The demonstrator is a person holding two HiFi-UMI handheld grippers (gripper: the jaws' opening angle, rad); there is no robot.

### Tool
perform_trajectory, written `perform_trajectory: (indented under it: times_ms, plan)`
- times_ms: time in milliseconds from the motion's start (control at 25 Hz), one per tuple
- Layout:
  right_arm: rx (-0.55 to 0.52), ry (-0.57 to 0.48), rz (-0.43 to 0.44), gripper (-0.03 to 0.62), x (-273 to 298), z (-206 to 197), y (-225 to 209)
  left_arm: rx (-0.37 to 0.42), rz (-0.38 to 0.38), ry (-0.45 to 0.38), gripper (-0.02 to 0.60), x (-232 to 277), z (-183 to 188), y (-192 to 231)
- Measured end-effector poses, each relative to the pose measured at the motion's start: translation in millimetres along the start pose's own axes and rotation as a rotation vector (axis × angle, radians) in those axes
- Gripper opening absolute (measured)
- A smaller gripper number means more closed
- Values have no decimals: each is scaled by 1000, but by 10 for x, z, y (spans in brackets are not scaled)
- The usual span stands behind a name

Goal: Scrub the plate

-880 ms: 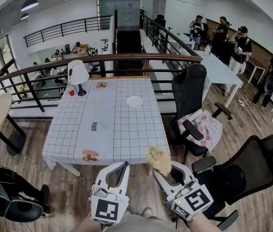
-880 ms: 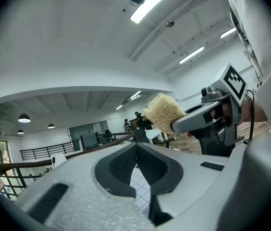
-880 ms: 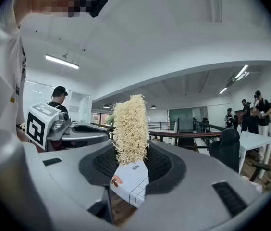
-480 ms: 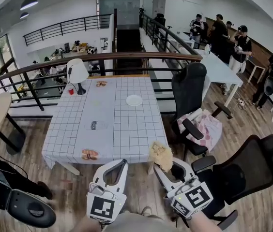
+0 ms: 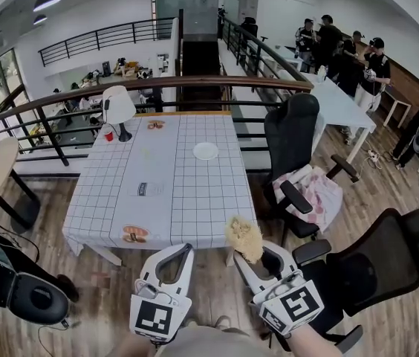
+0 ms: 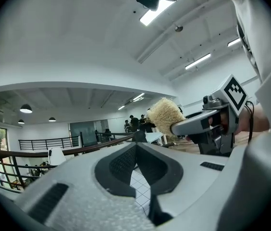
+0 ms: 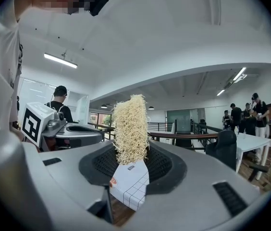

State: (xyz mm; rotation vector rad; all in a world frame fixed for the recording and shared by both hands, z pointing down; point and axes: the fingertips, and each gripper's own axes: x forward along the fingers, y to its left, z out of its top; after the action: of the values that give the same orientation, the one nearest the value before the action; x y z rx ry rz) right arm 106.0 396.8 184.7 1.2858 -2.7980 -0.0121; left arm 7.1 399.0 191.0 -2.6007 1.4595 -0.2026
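A small white plate (image 5: 205,151) lies far off on the grid-patterned tablecloth (image 5: 187,192) of the table ahead. Both grippers are held low, short of the table's near edge. My right gripper (image 5: 244,254) is shut on a straw-coloured fibrous scrubber (image 5: 244,237), which sticks up from between its jaws (image 7: 129,129). My left gripper (image 5: 184,250) is shut with nothing in it; its jaws meet at the tip (image 6: 136,146). In the left gripper view the scrubber (image 6: 166,116) shows to the right. The plate is hidden in both gripper views.
On the table stand a white lamp (image 5: 118,107), a red cup (image 5: 109,135) and small printed patches. Black office chairs (image 5: 291,136) (image 5: 388,255) stand to the right, one draped with pink cloth (image 5: 315,192). A railing (image 5: 157,88) runs behind the table. People stand at the back right.
Both grippers have stayed almost where they were, the scrubber still held. The view has shifted slightly, and a dark round thing at the lower left has moved about.
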Motion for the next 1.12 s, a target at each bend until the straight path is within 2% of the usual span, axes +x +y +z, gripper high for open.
perform_trajectory:
  times_ms: [480, 680, 1120]
  plan:
    - [-16, 3, 40, 141, -90, -148, -240, -29, 3, 9, 14, 221, -81, -244]
    - [-3, -2, 48, 140, -143, -209, -361, -13, 30, 16, 14, 279, -84, -315]
    - [12, -13, 76, 141, 34, -259, -551, -17, 66, 30, 14, 423, -150, -243]
